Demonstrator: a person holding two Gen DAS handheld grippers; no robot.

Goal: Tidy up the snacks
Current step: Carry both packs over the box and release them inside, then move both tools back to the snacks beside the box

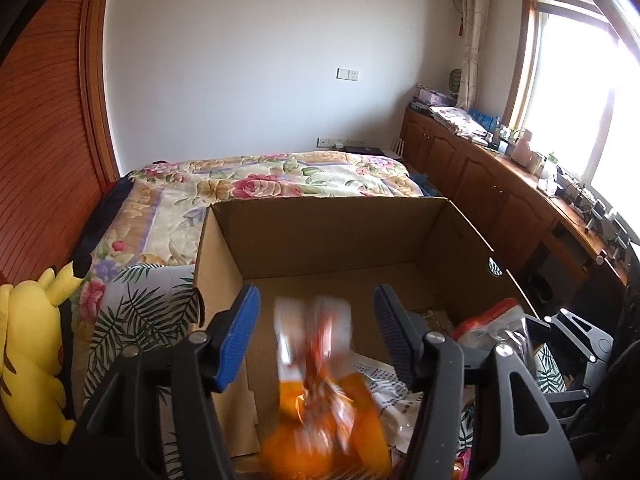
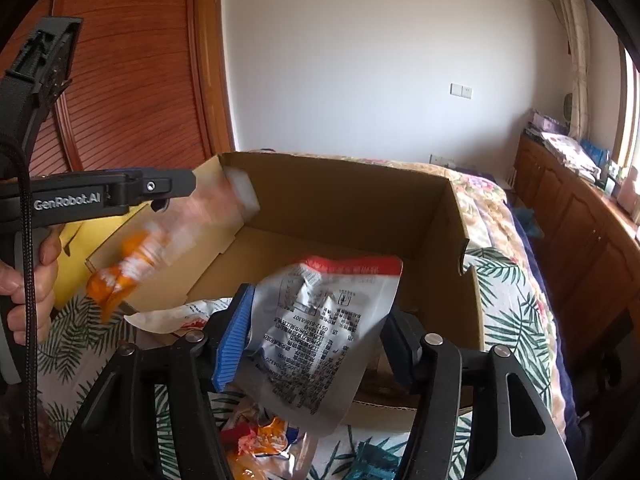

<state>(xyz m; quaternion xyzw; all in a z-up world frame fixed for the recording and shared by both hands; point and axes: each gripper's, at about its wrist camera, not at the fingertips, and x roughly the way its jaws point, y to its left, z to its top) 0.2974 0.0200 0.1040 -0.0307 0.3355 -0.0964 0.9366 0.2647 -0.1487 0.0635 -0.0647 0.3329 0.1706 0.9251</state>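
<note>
Orange snack packet [image 1: 320,380] loose between left tongs [image 1: 316,336]

1. The cardboard box [image 1: 336,236] is plain brown inside and out.
2. The orange-and-white snack packet [image 1: 320,380], blurred, shows a white top and an orange base.
3. The silver pouch [image 2: 320,336] carries a red band along its top edge and black print.
4. The bedspread [image 1: 256,184] has pink and red flowers on cream, with lilac stripes.
5. The white sheet [image 2: 508,312] bears green palm leaves.
6. The plush toy [image 1: 32,352] is yellow with black ear tips.
7. Each gripper has 1 blue pad [image 2: 234,336] on black arms.
</note>
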